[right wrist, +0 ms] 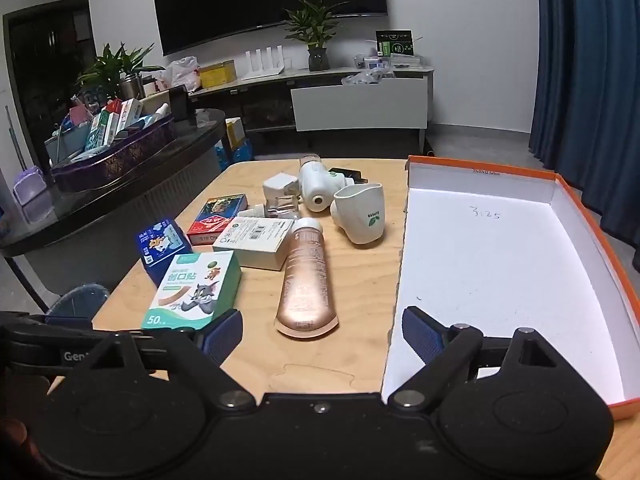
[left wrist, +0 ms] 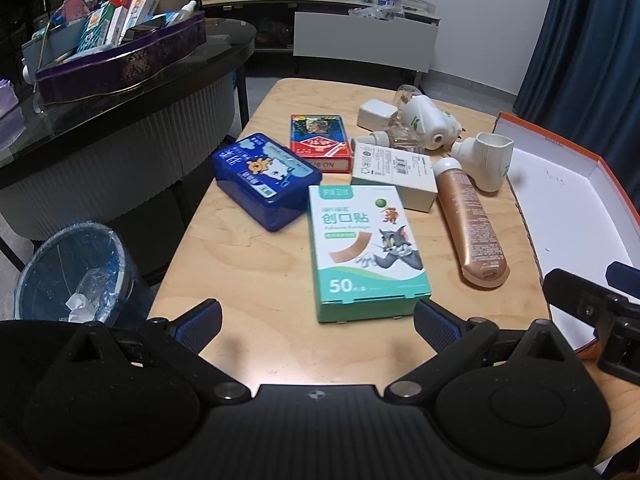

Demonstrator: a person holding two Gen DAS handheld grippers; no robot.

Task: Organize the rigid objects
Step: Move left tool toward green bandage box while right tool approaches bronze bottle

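On the wooden surface (left wrist: 280,360), the left wrist view shows the left hand-held gripper (left wrist: 318,326) with its jaws wide apart and nothing between them, just before a bandage box (left wrist: 366,250). From the right wrist, the right hand-held gripper (right wrist: 322,338) is equally spread and holds nothing; a copper tube (right wrist: 306,280) lies ahead, beside an orange box (right wrist: 600,240).

A pale matt plywood table (left wrist: 248,280) carries a glossy printed-card plaster box (left wrist: 366,252), a shiny blue plastic case (left wrist: 266,178) and a metallic-sheen copper tube (left wrist: 470,224).
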